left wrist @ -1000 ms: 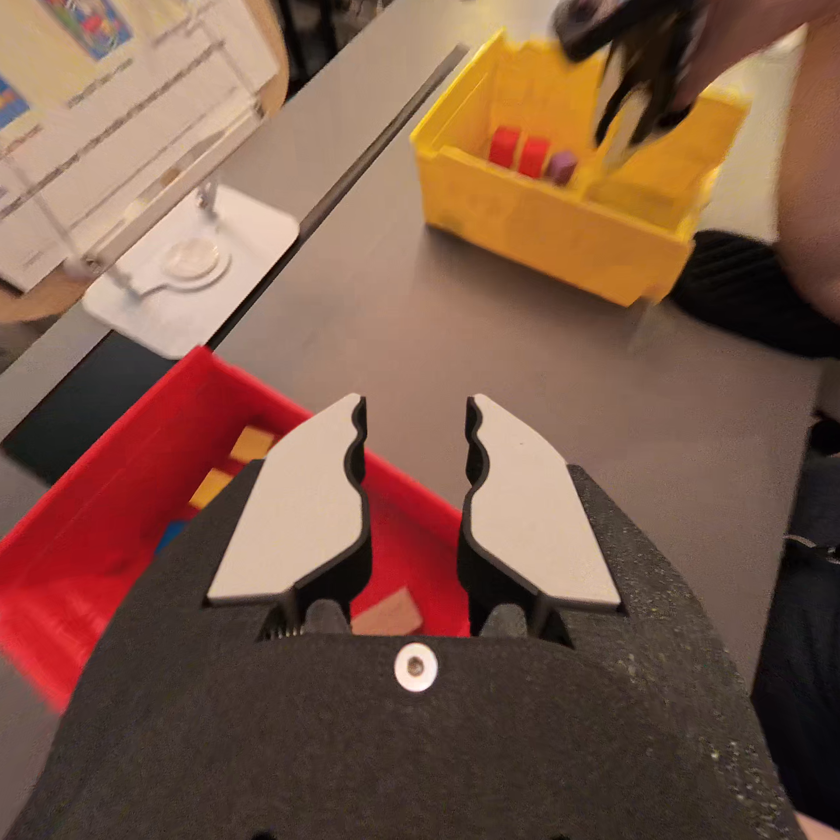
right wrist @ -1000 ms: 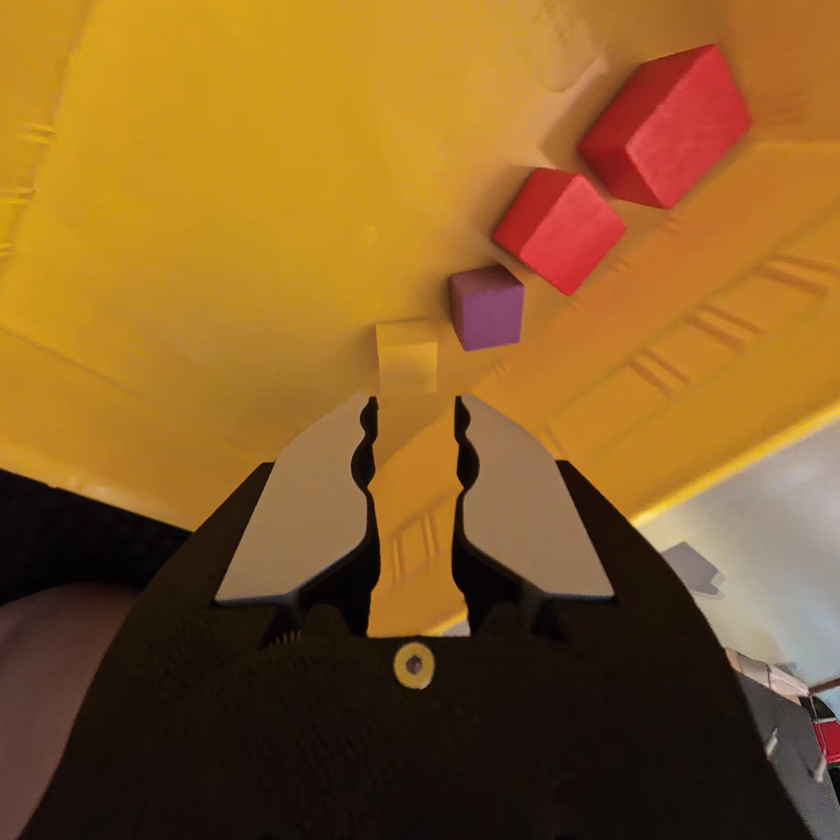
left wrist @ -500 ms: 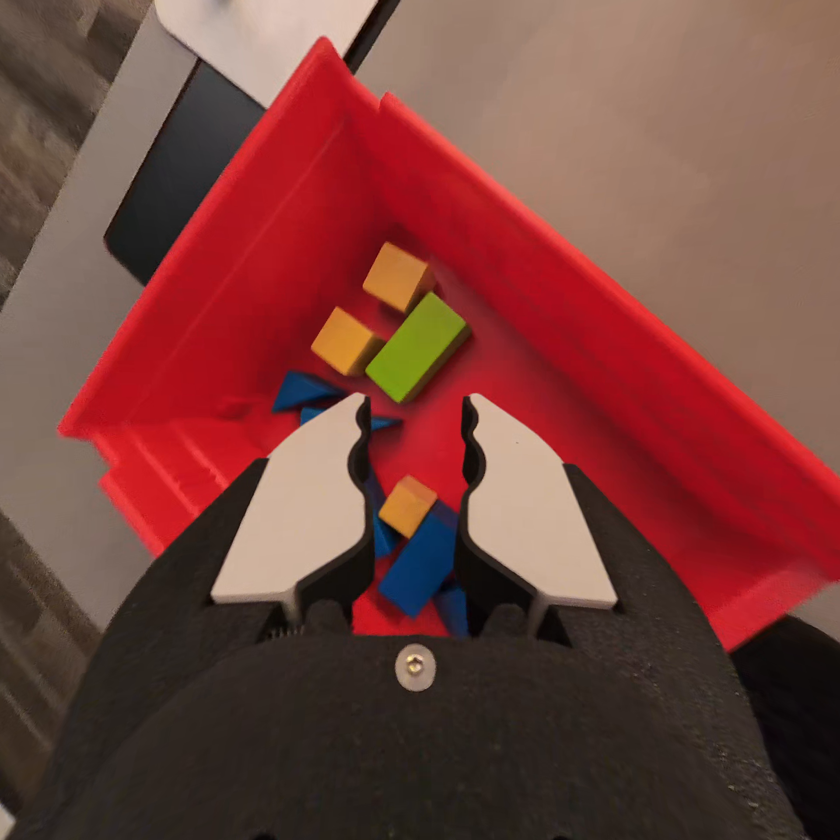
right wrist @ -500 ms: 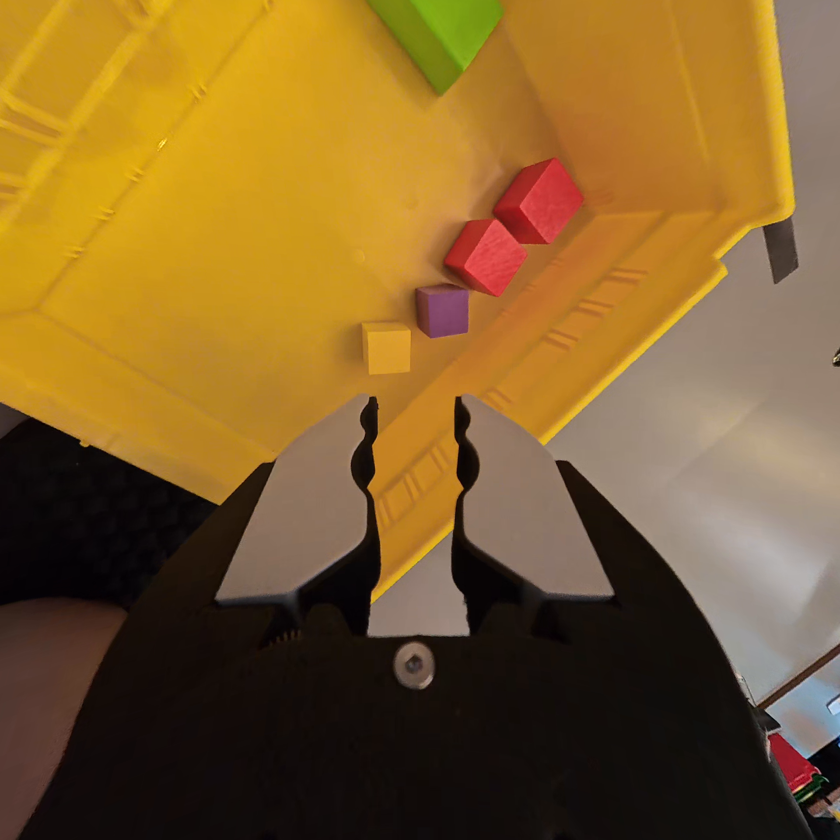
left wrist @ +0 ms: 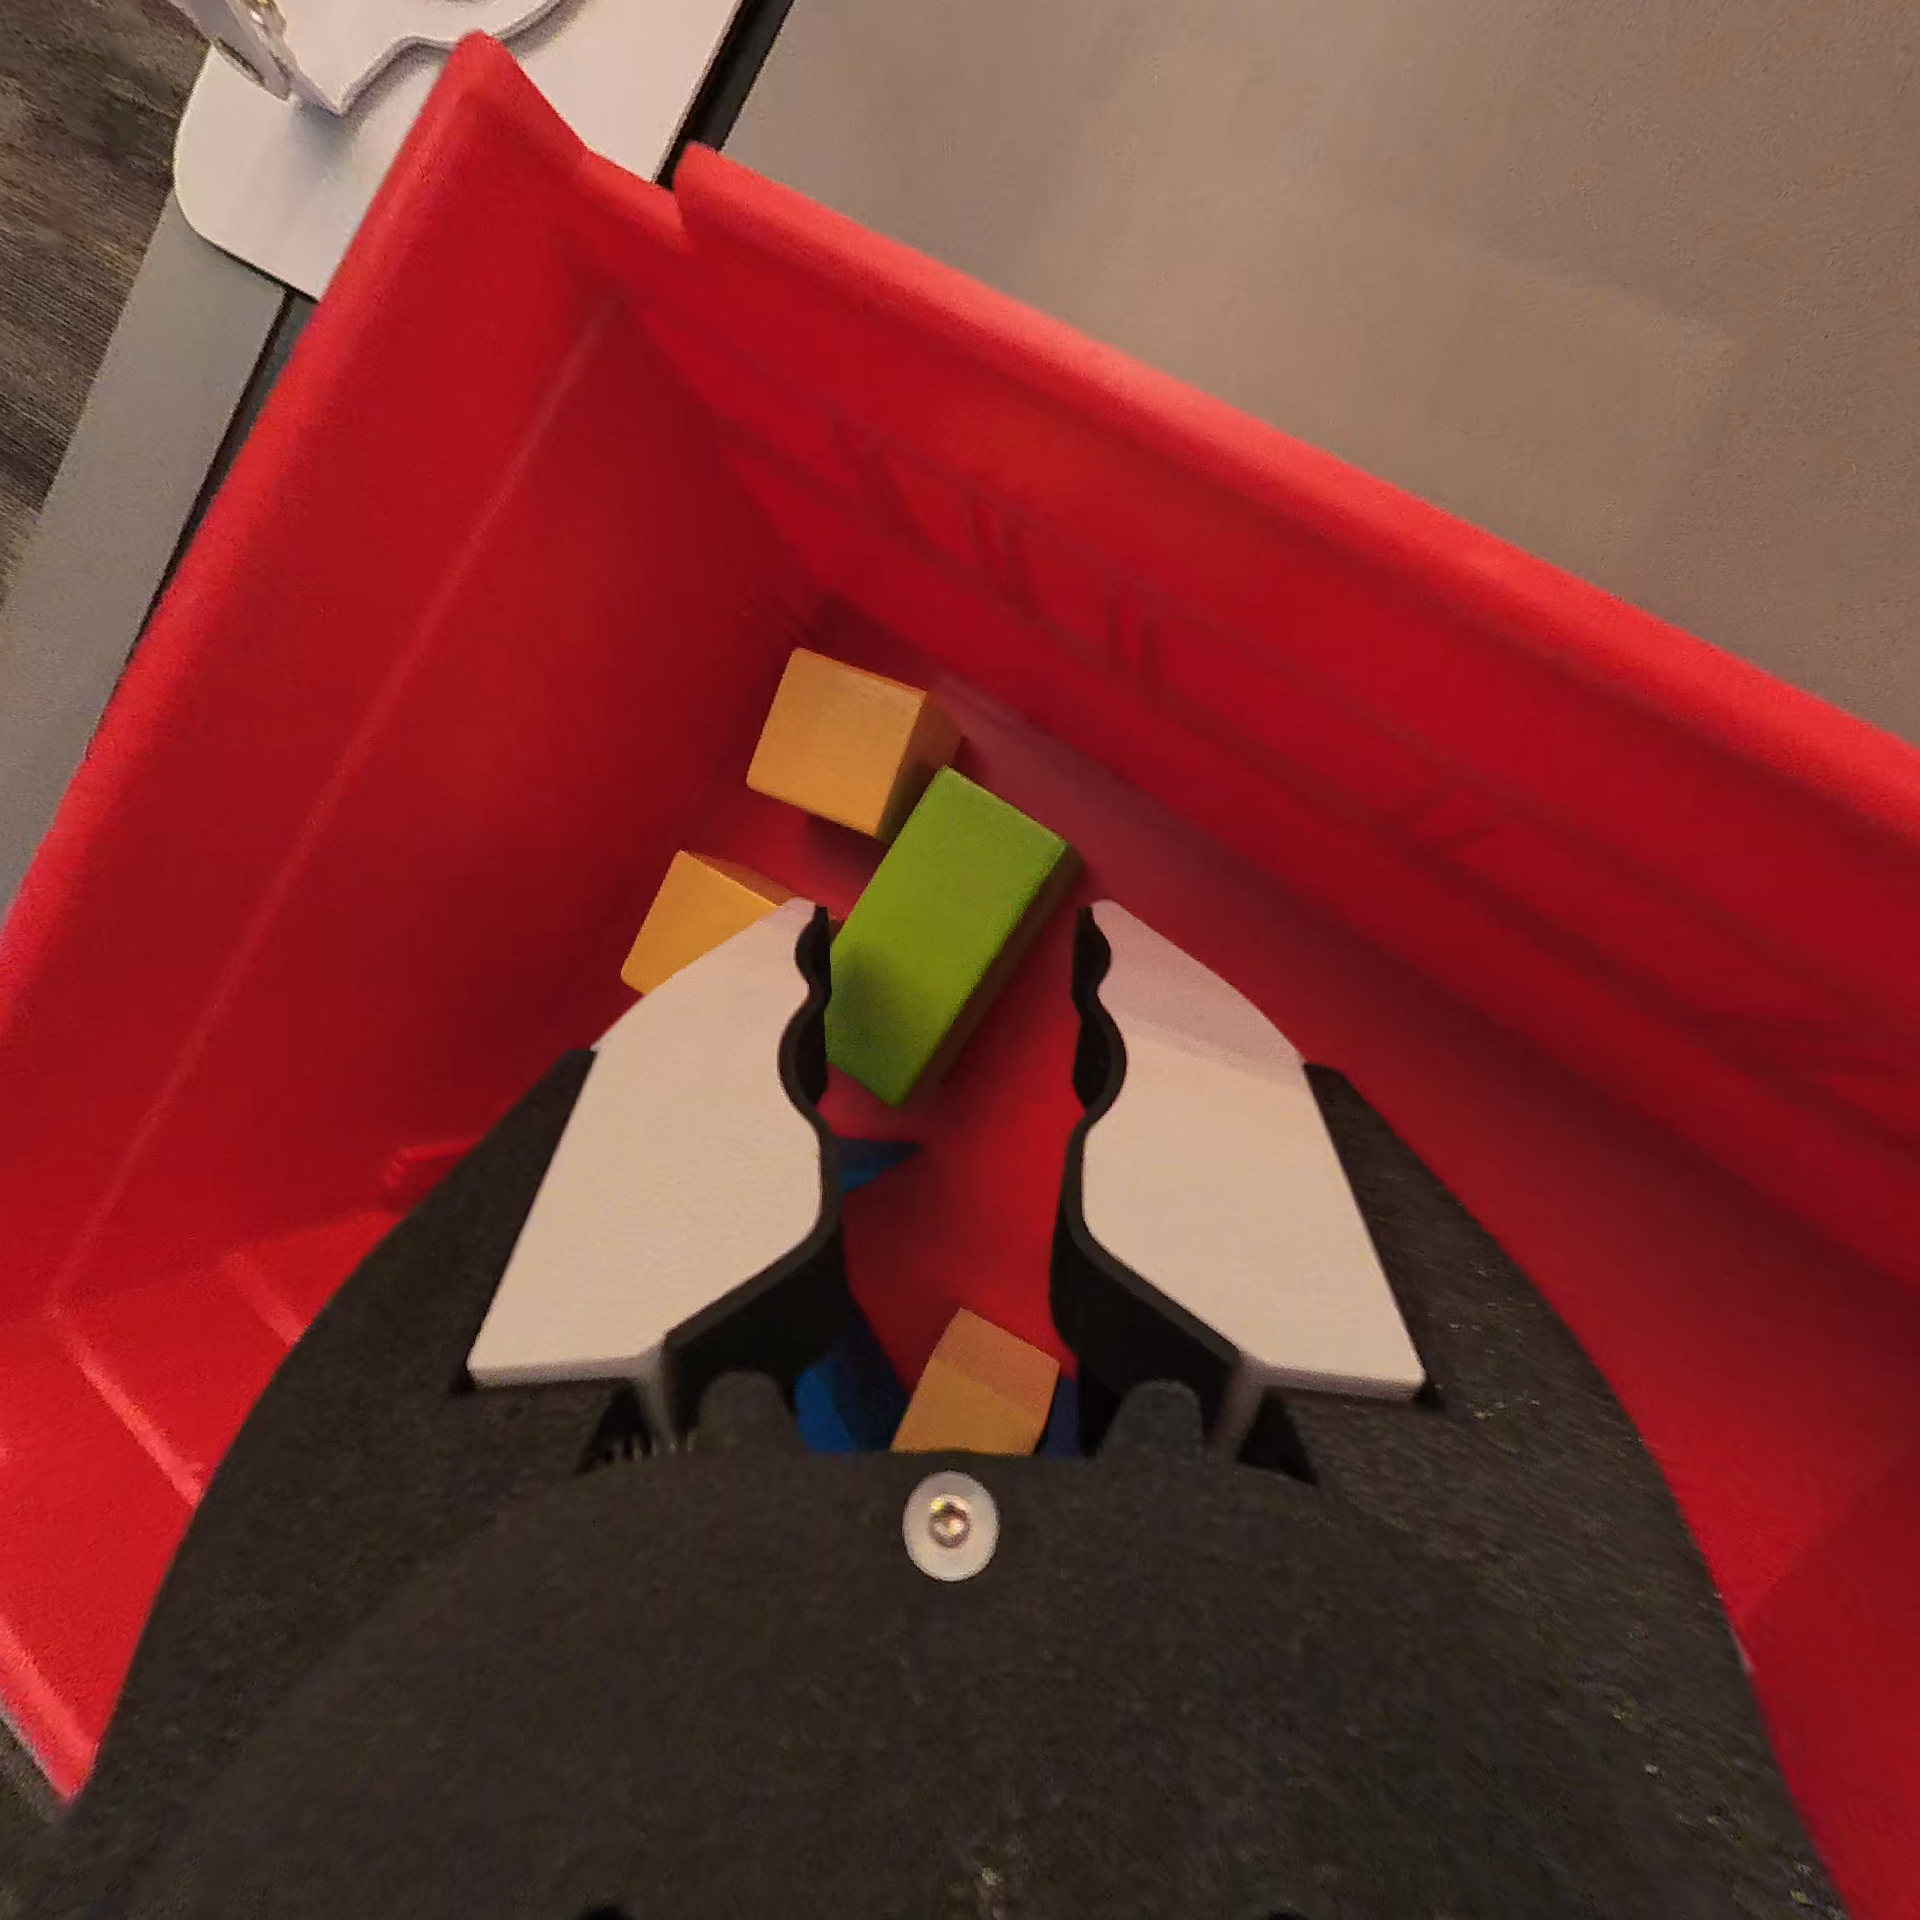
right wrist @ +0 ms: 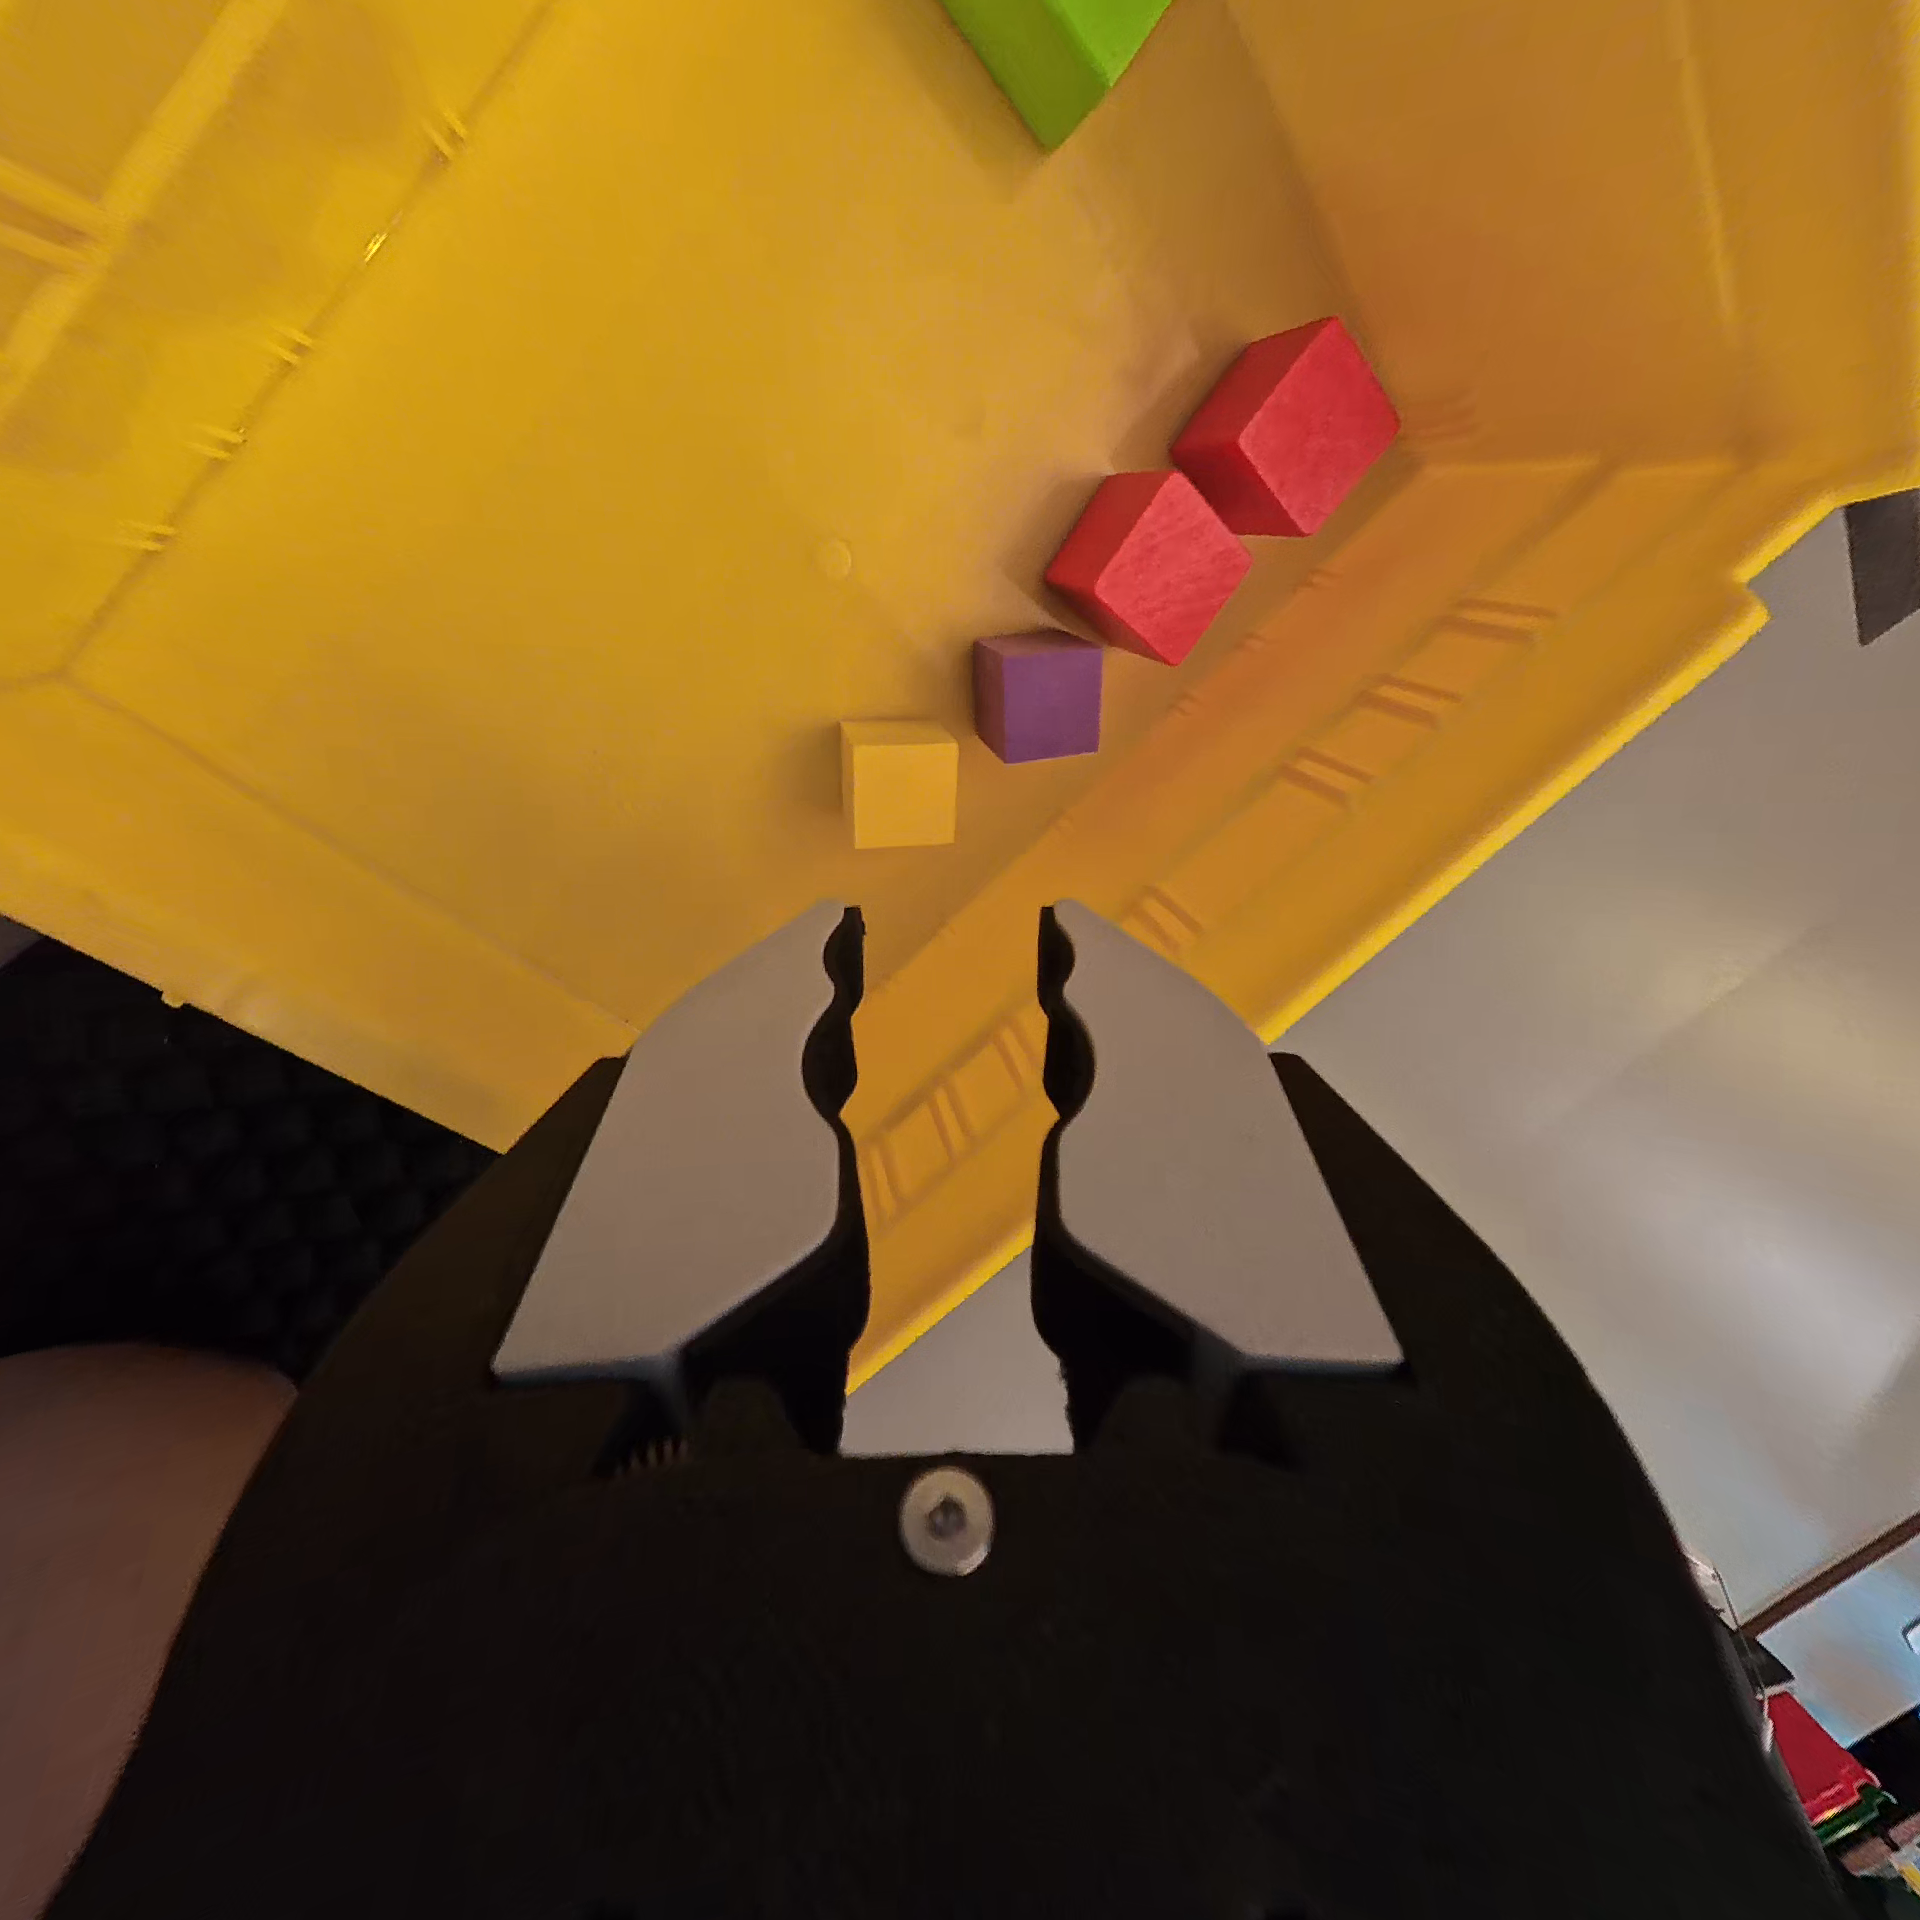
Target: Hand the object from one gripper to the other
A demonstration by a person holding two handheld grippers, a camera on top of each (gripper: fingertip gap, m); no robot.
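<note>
— Red plastic fills your left wrist view: the red bin (left wrist: pixel 436 644) sits on the grey counter (left wrist: pixel 1455 260), and your left claw (left wrist: pixel 948 925) is down inside it, fingers apart and gripping nothing.

— What lies between them?

— A green block (left wrist: pixel 935 935), tilted, its near end just past the tips and close against your left finger (left wrist: pixel 675 1143). Left of it are two orange cubes: one (left wrist: pixel 847 743) touching its far end, another (left wrist: pixel 698 912) partly hidden behind that finger. A third orange block (left wrist: pixel 982 1387) and some blue pieces (left wrist: pixel 844 1392) show low in the gap.

— And the right side?

— Your right claw (right wrist: pixel 948 925) hovers over the yellow bin (right wrist: pixel 416 520), also parted and empty. Ahead of the tips runs a diagonal row on the bin floor: a yellow cube (right wrist: pixel 899 784), a purple cube (right wrist: pixel 1037 696), then two red cubes (right wrist: pixel 1153 566), (right wrist: pixel 1288 426). Another green block (right wrist: pixel 1060 52) is cut off at the top edge. Pale counter (right wrist: pixel 1558 987) shows to the right of the bin.
</note>
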